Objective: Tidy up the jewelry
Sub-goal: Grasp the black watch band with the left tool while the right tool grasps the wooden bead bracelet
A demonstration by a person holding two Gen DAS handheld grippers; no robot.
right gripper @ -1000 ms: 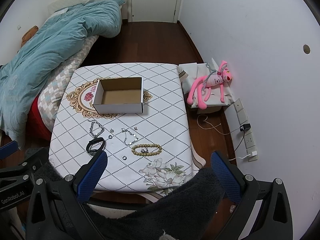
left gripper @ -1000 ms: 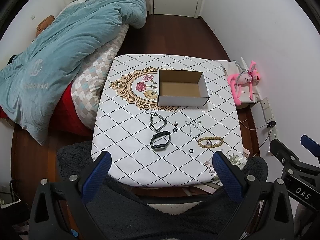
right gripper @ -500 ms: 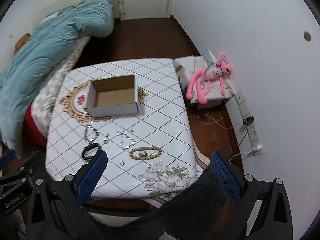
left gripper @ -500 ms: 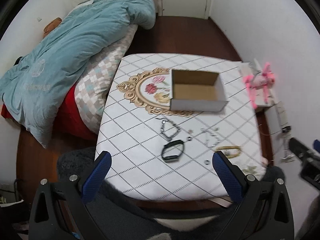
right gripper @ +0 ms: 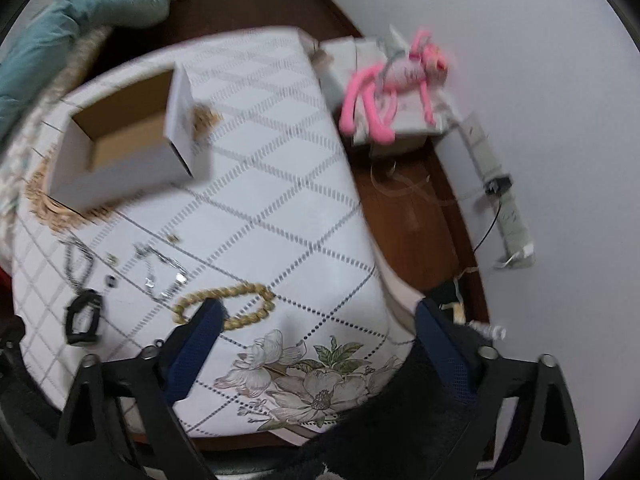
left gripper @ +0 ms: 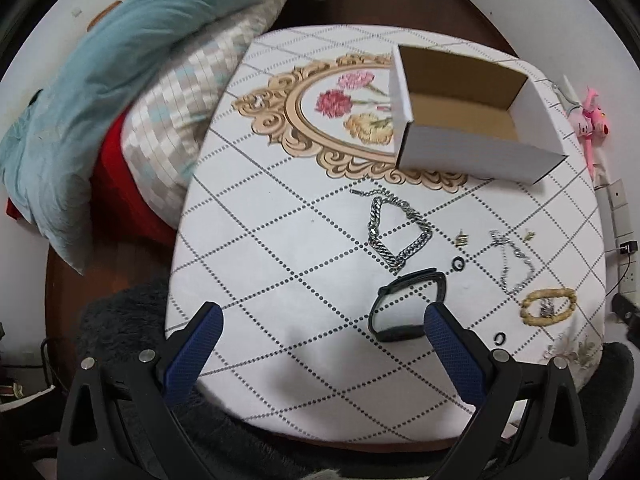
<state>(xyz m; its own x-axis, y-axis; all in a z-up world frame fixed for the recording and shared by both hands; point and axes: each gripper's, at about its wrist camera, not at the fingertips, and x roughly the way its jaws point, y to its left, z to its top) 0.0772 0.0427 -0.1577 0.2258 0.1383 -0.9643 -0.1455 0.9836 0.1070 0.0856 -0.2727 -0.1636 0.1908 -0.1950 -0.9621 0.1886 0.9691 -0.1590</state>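
Note:
An open, empty white cardboard box (left gripper: 472,120) (right gripper: 120,152) stands on the white patterned table (left gripper: 280,280). In front of it lie a thick silver chain (left gripper: 396,232), a black wristband (left gripper: 404,304) (right gripper: 82,316), a thin silver necklace (left gripper: 514,260), a wooden bead bracelet (left gripper: 548,307) (right gripper: 224,304), small earrings (left gripper: 462,238) and two black rings (left gripper: 458,264). My left gripper (left gripper: 320,320) is open above the table's near edge; its right finger is next to the wristband. My right gripper (right gripper: 316,320) is open over the table's near right corner, its left finger by the bead bracelet.
A bed with a teal duvet (left gripper: 120,60) and checked pillow (left gripper: 192,112) lies left of the table. A pink plush toy (right gripper: 392,80) sits on a box by the right wall, with a power strip (right gripper: 508,208) and cables on the floor.
Both grippers have moved forward and down toward the table. The left one now looks closely over the jewelry; the right view has swung right and is blurred.

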